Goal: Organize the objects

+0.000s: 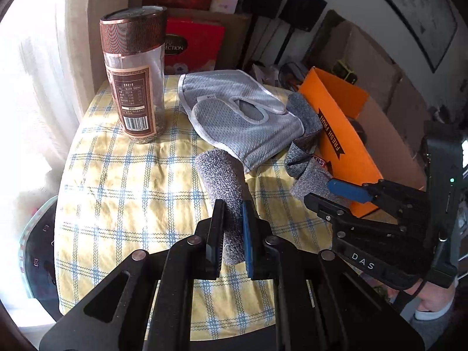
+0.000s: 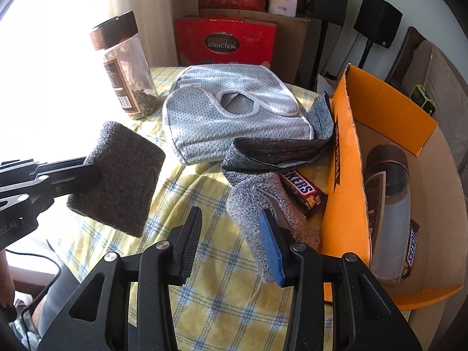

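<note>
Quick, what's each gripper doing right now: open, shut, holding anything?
Left gripper: shut on a grey wristband, lifted off the table.
Right gripper: open, holding nothing; another grey wristband lies between its fingers.

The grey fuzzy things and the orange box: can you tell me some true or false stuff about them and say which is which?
1. The left gripper is shut on a grey fuzzy band. True.
2. The right gripper is squeezing the Snickers bar. False: its jaws stand apart around a second grey band, not the bar.
3. The orange box is empty. False: a jar and another Snickers lie inside.
4. The tall jar on the checked cloth stands upright with its lid on. True.
</note>
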{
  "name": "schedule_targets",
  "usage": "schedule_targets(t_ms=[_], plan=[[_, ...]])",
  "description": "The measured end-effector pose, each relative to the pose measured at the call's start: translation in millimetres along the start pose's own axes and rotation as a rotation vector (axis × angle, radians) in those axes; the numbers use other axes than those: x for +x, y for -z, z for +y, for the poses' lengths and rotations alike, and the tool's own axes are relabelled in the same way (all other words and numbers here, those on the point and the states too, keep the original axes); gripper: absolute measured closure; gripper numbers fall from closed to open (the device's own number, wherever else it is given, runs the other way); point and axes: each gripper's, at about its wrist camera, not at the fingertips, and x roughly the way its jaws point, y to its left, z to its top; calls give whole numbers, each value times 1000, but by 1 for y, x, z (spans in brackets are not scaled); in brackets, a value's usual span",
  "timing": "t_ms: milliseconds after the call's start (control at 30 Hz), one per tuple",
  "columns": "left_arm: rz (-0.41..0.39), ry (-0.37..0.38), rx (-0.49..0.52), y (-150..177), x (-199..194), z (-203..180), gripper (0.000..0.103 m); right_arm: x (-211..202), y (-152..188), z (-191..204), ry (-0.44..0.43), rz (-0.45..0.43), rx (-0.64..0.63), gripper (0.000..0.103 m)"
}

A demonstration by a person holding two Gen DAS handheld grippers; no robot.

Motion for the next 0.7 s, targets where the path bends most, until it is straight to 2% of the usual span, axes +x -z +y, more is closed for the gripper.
schedule_targets(t_ms=[233, 533, 600, 633, 667, 700], plan=[[2, 2, -10, 1, 0, 5, 92, 16, -5, 7, 69, 25, -45, 63], [5, 9, -18, 0, 0, 5, 92, 36, -5, -4, 95, 51, -13, 63], [6, 8, -15, 1, 1, 4, 92, 37, -4, -3, 103, 55, -23, 73], [8, 9, -14, 0, 1, 3, 92, 37, -4, -4, 82, 53, -20, 85], [7, 9, -14, 0, 1, 3, 92, 36, -3, -4, 53, 54, -6, 91], [5, 8, -13, 0, 1, 2, 92, 35, -3, -5, 49, 50, 4, 92]])
